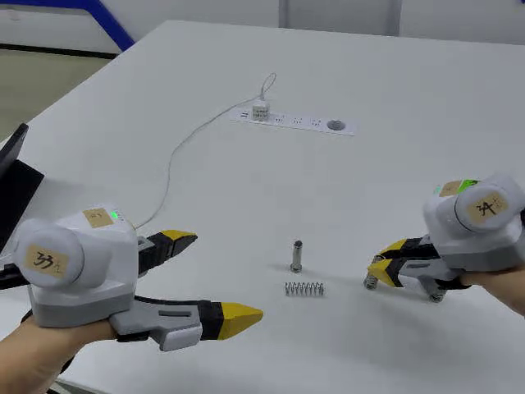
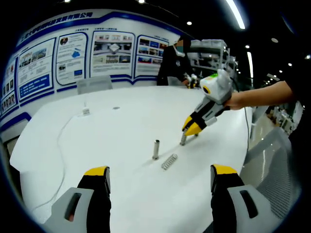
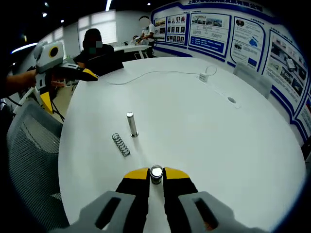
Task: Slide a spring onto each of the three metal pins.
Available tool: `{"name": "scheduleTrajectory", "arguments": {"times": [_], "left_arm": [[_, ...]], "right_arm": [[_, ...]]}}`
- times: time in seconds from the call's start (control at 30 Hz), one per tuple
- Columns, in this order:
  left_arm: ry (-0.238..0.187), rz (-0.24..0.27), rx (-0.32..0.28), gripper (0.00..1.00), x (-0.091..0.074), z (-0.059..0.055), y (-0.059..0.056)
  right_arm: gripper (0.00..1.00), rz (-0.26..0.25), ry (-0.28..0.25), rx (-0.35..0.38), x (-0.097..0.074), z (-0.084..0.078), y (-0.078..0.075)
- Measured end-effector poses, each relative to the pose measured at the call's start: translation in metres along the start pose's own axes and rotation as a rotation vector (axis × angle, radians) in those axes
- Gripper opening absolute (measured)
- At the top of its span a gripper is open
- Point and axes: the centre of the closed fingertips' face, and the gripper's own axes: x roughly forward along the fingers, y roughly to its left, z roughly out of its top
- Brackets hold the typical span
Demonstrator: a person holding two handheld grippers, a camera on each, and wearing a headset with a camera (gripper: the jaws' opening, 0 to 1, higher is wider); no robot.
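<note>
Right claw (image 1: pixel 380 271) clamped on a sprung pin (image 3: pixel 156 173) by the surface's (image 1: pixel 344 74) near edge. Left claw (image 1: pixel 209 275) apart, empty. Bare pin (image 1: pixel 296 256) upright mid-surface, loose spring (image 1: pixel 304 288) lying just beside it. Risk: a nudge rolls the spring or tips the pin. Right gripper view shows the pin head between the jaws. Head view shows what looks like a third pin (image 1: pixel 435 291).

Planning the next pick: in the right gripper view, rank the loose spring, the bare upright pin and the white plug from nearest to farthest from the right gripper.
1. loose spring, lying just ahead and left of the right gripper.
2. bare upright pin, standing just beyond the spring.
3. white plug, far ahead, to the right.
</note>
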Motion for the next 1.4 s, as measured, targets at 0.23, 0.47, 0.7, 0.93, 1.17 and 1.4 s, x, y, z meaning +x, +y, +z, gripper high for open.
{"name": "scheduleTrajectory", "arguments": {"times": [0.23, 0.47, 0.7, 0.93, 1.17, 1.4], "left_arm": [[-0.001, 0.005, -0.005, 0.87, -0.003, -0.002, 0.001], [0.001, 0.007, -0.004, 0.87, -0.004, -0.002, 0.000], [-0.007, 0.005, -0.006, 0.87, -0.004, 0.001, -0.001], [-0.006, -0.001, 0.001, 0.87, -0.005, 0.003, -0.004], [-0.011, 0.001, 0.006, 0.87, -0.007, 0.004, -0.004], [-0.014, 0.007, 0.006, 0.87, -0.011, 0.003, -0.002]], "right_arm": [[0.11, -0.003, 0.012, -0.002, 0.004, -0.004, 0.001], [0.11, -0.004, 0.014, -0.011, 0.004, -0.005, 0.000], [0.16, -0.001, 0.021, -0.028, 0.002, -0.006, 0.003], [0.18, -0.018, 0.017, -0.040, -0.005, -0.004, 0.001], [0.20, -0.048, -0.013, -0.058, -0.016, 0.009, -0.001], [0.20, -0.033, -0.055, -0.100, -0.017, 0.028, 0.008]]}}
